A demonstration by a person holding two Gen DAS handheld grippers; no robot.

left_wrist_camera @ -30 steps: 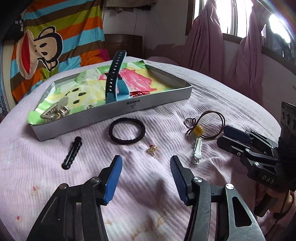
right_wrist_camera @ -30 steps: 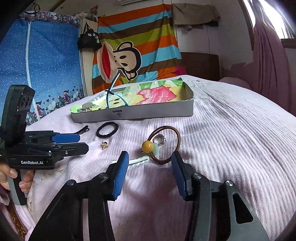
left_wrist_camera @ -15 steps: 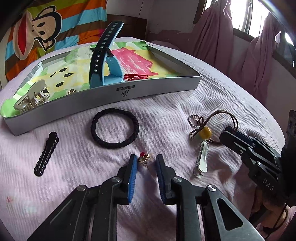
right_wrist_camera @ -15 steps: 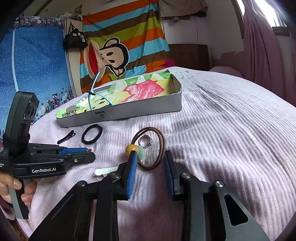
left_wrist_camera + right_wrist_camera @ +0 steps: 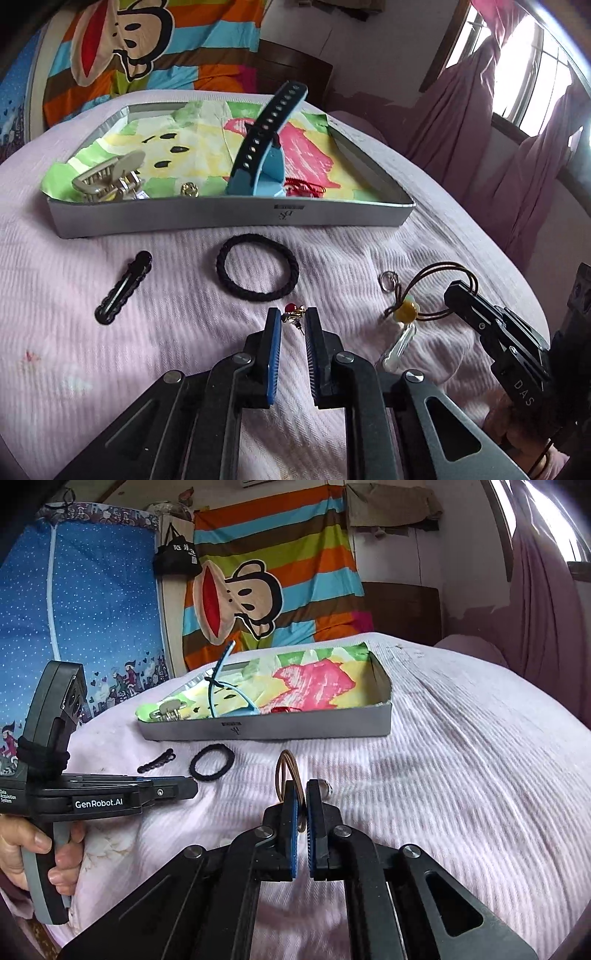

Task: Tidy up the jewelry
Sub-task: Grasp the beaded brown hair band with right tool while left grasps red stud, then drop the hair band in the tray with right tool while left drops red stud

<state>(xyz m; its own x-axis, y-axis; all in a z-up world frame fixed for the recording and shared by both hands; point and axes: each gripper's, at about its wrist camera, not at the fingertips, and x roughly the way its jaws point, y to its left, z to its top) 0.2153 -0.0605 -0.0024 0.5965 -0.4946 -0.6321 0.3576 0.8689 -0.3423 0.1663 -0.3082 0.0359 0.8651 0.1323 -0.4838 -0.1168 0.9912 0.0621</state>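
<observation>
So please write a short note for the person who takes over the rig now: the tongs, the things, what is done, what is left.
Left tongs: have just been closing, pinching the small red earring.
Right tongs: shut on the brown hair tie.
Done: hair claw, blue strap and some small pieces lie in the box.
Left: both held pieces, plus black clip, black hair tie, ring and white clip on the bed.
</observation>
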